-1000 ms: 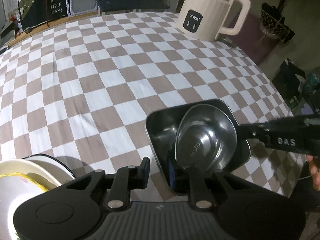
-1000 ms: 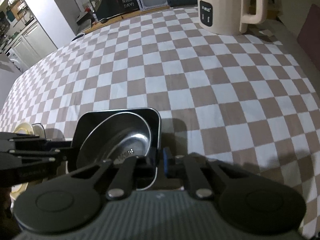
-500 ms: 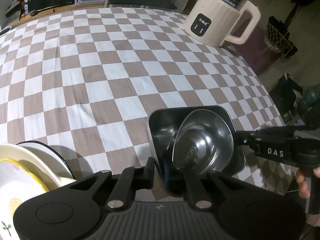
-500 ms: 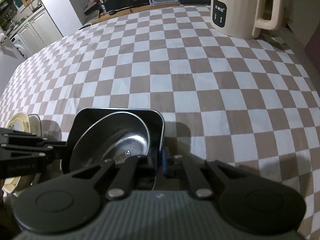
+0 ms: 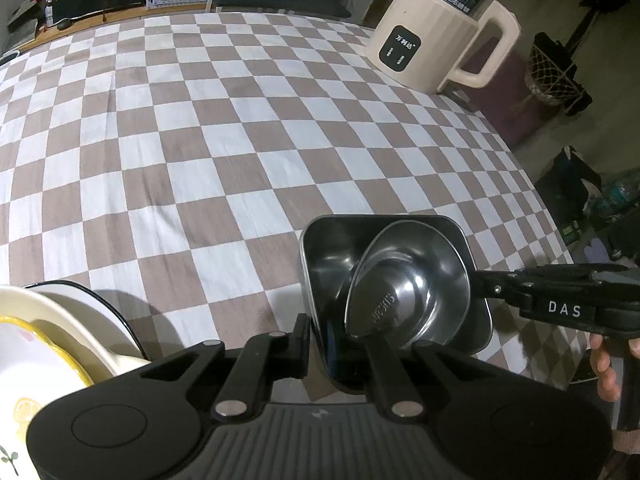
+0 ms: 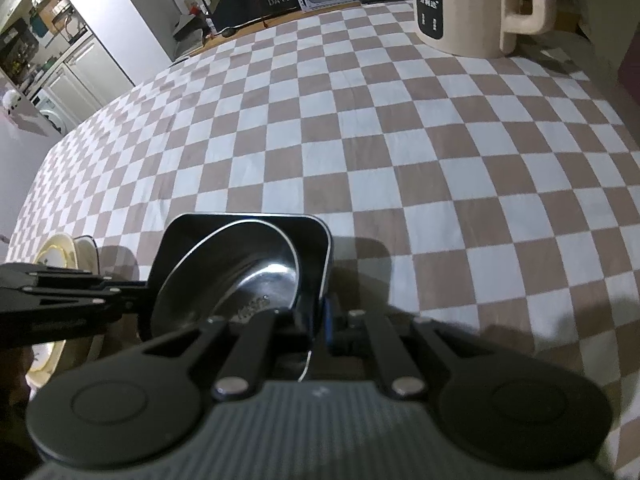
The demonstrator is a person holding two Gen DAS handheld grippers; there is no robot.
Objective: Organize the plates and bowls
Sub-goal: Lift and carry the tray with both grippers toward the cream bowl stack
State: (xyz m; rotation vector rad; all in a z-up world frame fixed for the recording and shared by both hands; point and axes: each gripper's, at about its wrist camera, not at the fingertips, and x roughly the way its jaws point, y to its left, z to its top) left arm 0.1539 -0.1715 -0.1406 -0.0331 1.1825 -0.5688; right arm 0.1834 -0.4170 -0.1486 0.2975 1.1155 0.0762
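Item: square steel dish (image 5: 320,256) holding a round steel bowl (image 5: 408,296), lower centre-right of the left wrist view, on the checked counter (image 5: 200,160).
Bowl position: tilted inside the dish, leaning toward one side, not seated flat.
Change since a second ago: the dish and bowl keep the same place between the two tools; the left view has drawn nearer and lower, the kettle (image 5: 436,40) shifting toward the upper right of frame.
Meaning for task: judged as a two-tool carry or settling of the nested steel pair; nesting looks begun, the final place not yet reached.
Left gripper (image 5: 316,340): jaws clenched on the near wall of the square steel dish, one finger outside, one inside.
Right gripper (image 6: 316,320): jaws clamped on the opposite wall of the same dish; seen in the left view entering from the right edge, roughly level.
Pose: both tools point inward at the dish from opposing sides, tilted slightly down.
Other ware: cream plates (image 5: 40,332), stacked, lower left of the left view, apart from the dish.
Risk: tilted bowl may slide if the dish tips.
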